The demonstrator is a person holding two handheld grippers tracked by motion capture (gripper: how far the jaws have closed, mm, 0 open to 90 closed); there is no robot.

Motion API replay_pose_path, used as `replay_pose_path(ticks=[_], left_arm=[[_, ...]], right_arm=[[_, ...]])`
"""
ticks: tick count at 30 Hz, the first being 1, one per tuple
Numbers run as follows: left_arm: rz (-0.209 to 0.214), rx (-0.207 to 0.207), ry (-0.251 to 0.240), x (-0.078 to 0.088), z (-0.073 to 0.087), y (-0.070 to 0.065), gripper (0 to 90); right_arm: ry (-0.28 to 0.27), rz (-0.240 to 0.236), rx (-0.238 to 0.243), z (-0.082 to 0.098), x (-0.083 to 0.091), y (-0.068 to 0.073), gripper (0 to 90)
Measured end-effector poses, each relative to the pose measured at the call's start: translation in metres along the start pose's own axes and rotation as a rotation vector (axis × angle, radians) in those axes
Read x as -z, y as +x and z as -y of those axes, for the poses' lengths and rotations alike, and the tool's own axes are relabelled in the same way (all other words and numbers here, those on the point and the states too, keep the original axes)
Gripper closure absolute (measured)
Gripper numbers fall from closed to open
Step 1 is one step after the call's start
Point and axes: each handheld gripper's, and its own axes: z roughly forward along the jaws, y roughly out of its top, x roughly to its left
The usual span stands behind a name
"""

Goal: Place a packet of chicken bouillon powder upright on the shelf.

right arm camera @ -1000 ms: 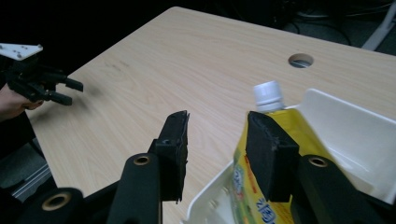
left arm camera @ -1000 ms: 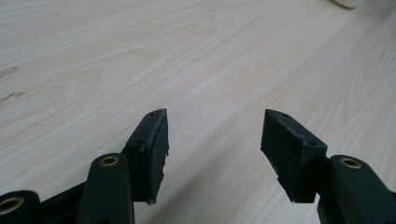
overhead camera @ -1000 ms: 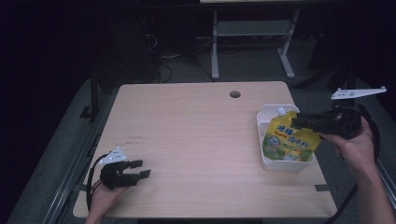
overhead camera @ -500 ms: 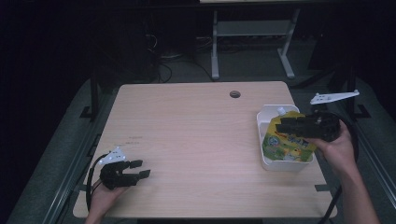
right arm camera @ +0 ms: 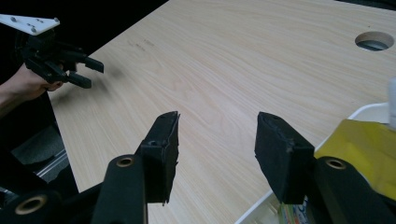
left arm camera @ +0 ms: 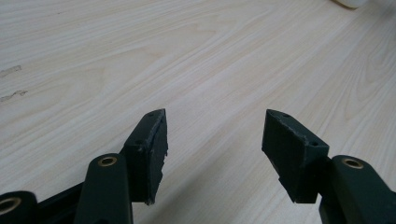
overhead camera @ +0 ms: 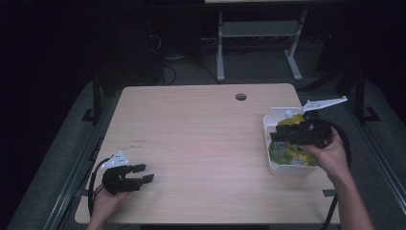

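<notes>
While the right gripper (overhead camera: 287, 135) hangs over the white bin (overhead camera: 268, 120) at the table's (overhead camera: 201, 143) right edge, its jaws have just been opening, nothing between them. Inside lies a yellow pouch (overhead camera: 287, 152), print unreadable. The left gripper (overhead camera: 136, 173) rests near the front-left corner, jaws apart, empty.

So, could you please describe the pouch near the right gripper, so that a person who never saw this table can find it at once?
Start at the wooden table and go to its right edge, where a white bin stands. The pouch lies inside the bin, partly under the right gripper. It is yellow and green with a white cap, the only colourful thing on the table.
</notes>
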Motion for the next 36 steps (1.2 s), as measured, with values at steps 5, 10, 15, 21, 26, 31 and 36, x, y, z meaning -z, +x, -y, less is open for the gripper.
replay_pose_path(ticks=[5,10,15,21,26,31,36], left_arm=[[0.001,0.001,0.001,0.000,0.000,0.000,39.8],[0.003,-0.005,0.004,-0.002,0.000,0.000,39.5],[0.004,-0.005,0.006,-0.003,0.000,-0.001,38.9],[0.000,-0.003,0.007,-0.003,0.000,-0.001,37.4],[0.002,-0.007,0.010,-0.003,0.000,-0.001,37.2],[-0.001,-0.010,0.008,-0.003,0.000,-0.002,36.6],[-0.004,-0.010,0.007,-0.003,0.000,-0.002,35.6]], right_arm=[[0.007,-0.010,0.012,-0.002,-0.006,0.005,47.2],[0.019,-0.017,0.024,-0.004,-0.014,0.010,45.8],[0.023,-0.030,0.019,-0.002,-0.022,0.013,44.2],[0.026,-0.035,0.020,0.002,-0.034,0.015,42.6],[0.033,-0.041,0.025,0.004,-0.041,0.018,41.2],[0.034,-0.058,0.023,0.007,-0.049,0.022,39.9],[0.052,-0.066,0.034,0.009,-0.058,0.027,39.3]])
